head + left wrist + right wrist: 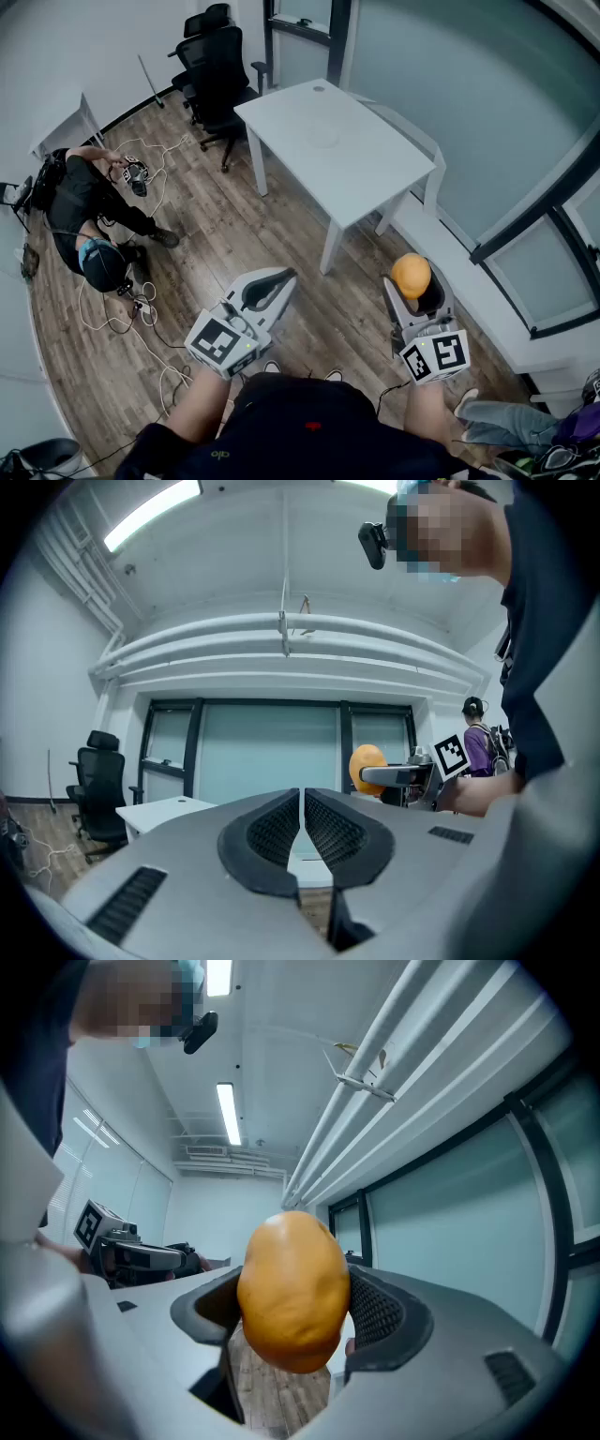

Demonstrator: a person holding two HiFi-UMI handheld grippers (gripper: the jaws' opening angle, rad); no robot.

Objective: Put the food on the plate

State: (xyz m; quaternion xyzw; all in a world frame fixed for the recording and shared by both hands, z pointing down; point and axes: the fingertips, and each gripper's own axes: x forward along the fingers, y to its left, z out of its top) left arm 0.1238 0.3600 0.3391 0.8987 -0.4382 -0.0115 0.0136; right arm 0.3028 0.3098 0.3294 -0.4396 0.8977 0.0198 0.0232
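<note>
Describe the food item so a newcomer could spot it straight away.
Start at the white table, then come nearer to the right gripper. Held between its jaws is the food: a smooth, egg-shaped lump, the only orange thing in view; the left gripper is shut and empty.

You have a white table [333, 150] at the upper centre of the head view, with black office chairs [217, 66] near its left corner. At the left edge a person [84, 206] crouches on the wood floor [216, 234], with white cables [155, 354] looping nearby.
</note>
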